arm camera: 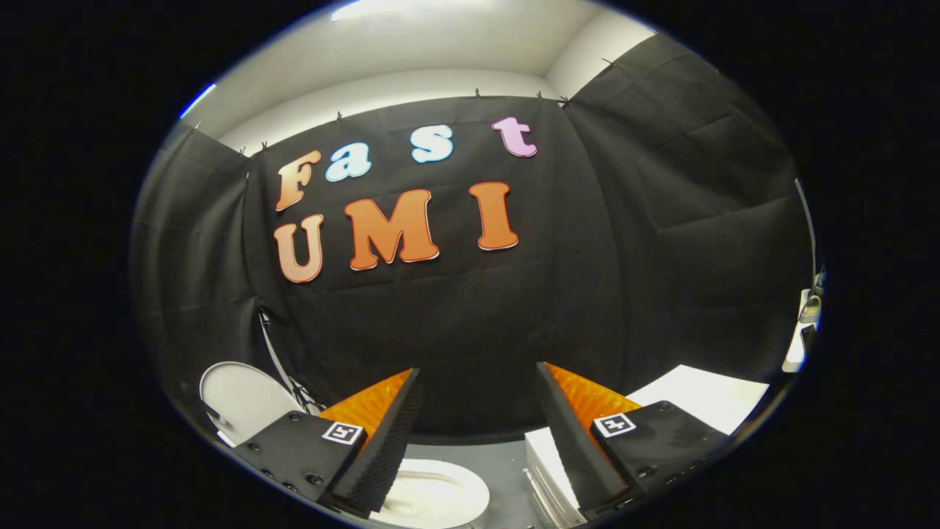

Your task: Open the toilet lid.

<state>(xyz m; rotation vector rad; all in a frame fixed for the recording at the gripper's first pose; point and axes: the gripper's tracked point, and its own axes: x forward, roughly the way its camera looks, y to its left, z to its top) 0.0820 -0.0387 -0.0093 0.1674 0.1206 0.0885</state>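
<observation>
The gripper (477, 433) stands with its two fingers spread wide and nothing between them; each finger carries a black ribbed foam pad on its inner face, an orange ridged backing, and a matte black mount with a small square marker on top. Just below and ahead of the left finger sits a small white toilet (433, 496), its glossy oval seat ring and bowl opening showing between the fingers. The toilet lid (242, 400) appears already raised: a smooth, rounded white plastic disc standing near upright to the left of the left finger, against the wall. By that reading the opening looks done or nearly so, and the sound course is to draw the fingers clear without brushing the lid, since a light hinged shell could tip forward at a nudge. If it needs more tilt, a push low on its face with one pad would suit better than pinching its thin edge. Under the right finger lies a stack of flat white slabs (547, 481), and a white surface (705, 397) extends beyond it. Farthest off hangs the creased black cloth wall (661, 242).
</observation>
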